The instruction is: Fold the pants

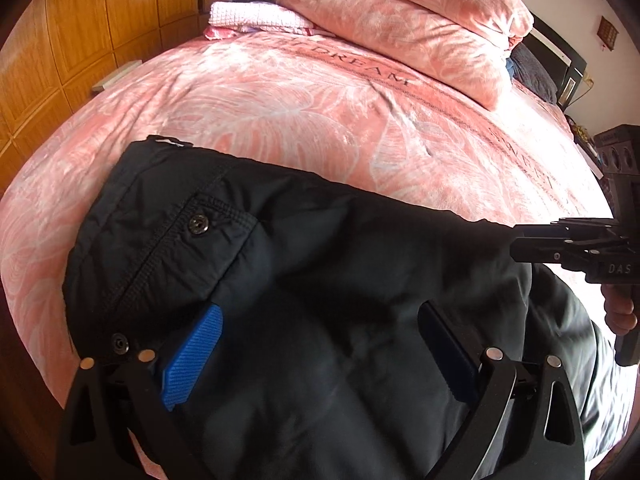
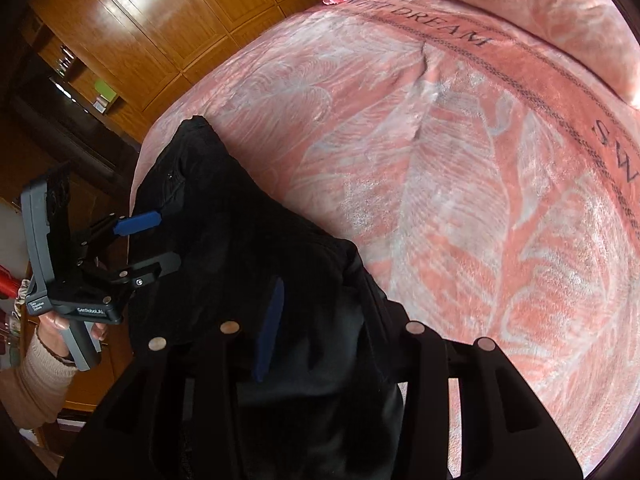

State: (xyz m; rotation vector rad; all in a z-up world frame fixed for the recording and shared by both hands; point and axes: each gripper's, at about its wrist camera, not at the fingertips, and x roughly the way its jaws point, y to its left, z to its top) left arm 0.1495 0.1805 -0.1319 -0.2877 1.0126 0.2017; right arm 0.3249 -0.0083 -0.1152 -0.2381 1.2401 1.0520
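Pink leaf-print bedspread [image 1: 320, 120] carries the black pants [image 1: 320, 280] at its near edge. Left gripper [image 1: 320, 356] hovers wide open over them; right gripper [image 2: 344, 320] is spread too, gripping nothing visible.

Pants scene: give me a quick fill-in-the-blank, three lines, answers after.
1. The pants are ____ in colour.
2. They lie on a bedspread printed with the word ____.
3. The left gripper has ____ finger pads.

Answers: black; DREAM; blue
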